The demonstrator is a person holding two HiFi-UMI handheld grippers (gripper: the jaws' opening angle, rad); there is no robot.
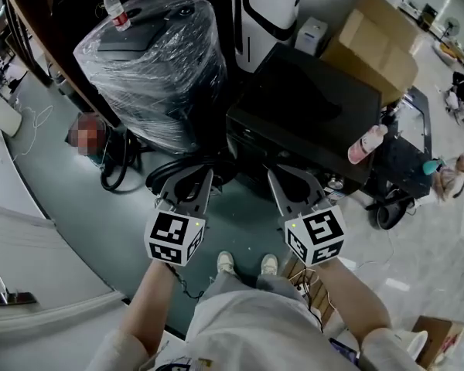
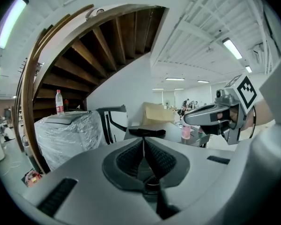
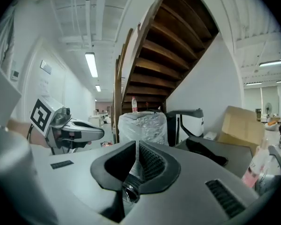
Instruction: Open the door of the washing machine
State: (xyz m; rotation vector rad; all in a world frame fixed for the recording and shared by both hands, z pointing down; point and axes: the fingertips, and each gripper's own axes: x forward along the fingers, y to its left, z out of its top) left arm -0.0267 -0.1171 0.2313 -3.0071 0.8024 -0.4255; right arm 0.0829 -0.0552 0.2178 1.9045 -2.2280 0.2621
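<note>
two closed grippers, held clear of one wrapped machine

one wooden staircase [image 3: 178, 46] climbs above and beyond both pairs of jaws. one black cabinet [image 1: 309, 107] stands straight ahead of the jaws of the right gripper [image 3: 136, 146], with one dark object lying on its top. one plastic-wrapped machine [image 1: 151, 60], the likeliest washing machine here, stands ahead and to the left of the jaws of the left gripper [image 2: 143, 142], well apart from them; its door cannot be made out under the film. one cardboard box [image 1: 371, 41] sits beyond the cabinet, far ahead and right of the jaws.

the two grippers are side by side in the air, each with one marker cube [image 1: 174, 238], touching nothing. the left pair of pads meets at the tip with nothing between. the right pair is all but together, a thin slit only, also empty.

there are two bottles: one clear bottle [image 1: 114, 10] upright on the wrapped machine, and one pink bottle [image 1: 367, 144] at the cabinet's right edge, right of the right jaws.
</note>
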